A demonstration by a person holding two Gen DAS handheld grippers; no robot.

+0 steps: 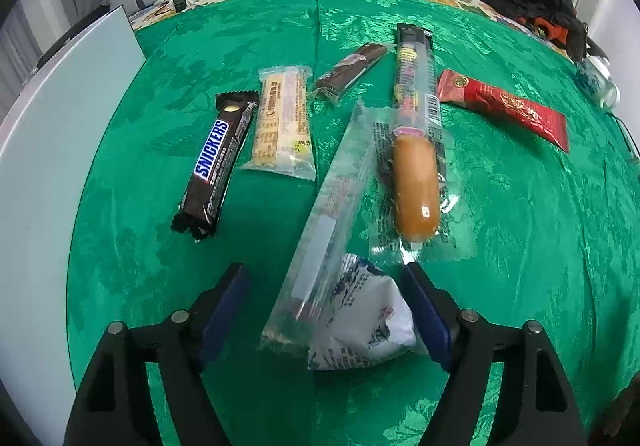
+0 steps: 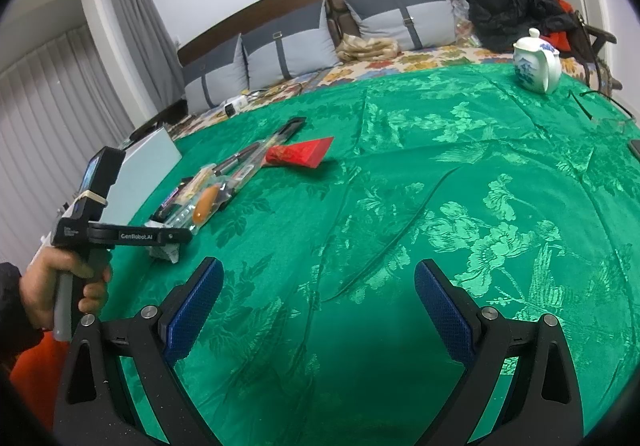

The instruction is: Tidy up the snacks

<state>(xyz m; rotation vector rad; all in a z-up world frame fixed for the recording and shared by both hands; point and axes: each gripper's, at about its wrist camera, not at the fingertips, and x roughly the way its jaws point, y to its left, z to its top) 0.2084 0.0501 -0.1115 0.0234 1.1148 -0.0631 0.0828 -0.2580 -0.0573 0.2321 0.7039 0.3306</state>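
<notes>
My left gripper (image 1: 325, 270) stands open, pointing steeply down over a long clear-wrapped bar (image 1: 332, 214) that lies on a white packet (image 1: 364, 330). Both lie between the jaws; the right pad (image 1: 424, 310) is at the white packet's edge and the left pad stands apart. Beyond lie a Snickers bar (image 1: 214, 162), a pale bar (image 1: 282, 122), a dark brown bar (image 1: 352, 70), a long sausage stick (image 1: 416, 74), a wrapped sausage (image 1: 414, 186) and a red packet (image 1: 504, 106). My right gripper (image 2: 319, 266) hovers open over bare green cloth (image 2: 440, 186), with nothing between its fingers.
A white board (image 1: 60, 150) lies along the table's left edge. A white and blue teapot (image 2: 536, 60) and a pair of glasses (image 2: 600, 106) sit at the far right. A hand (image 2: 60, 278) holds the left gripper's handle. A sofa with grey cushions (image 2: 288, 46) stands behind the table.
</notes>
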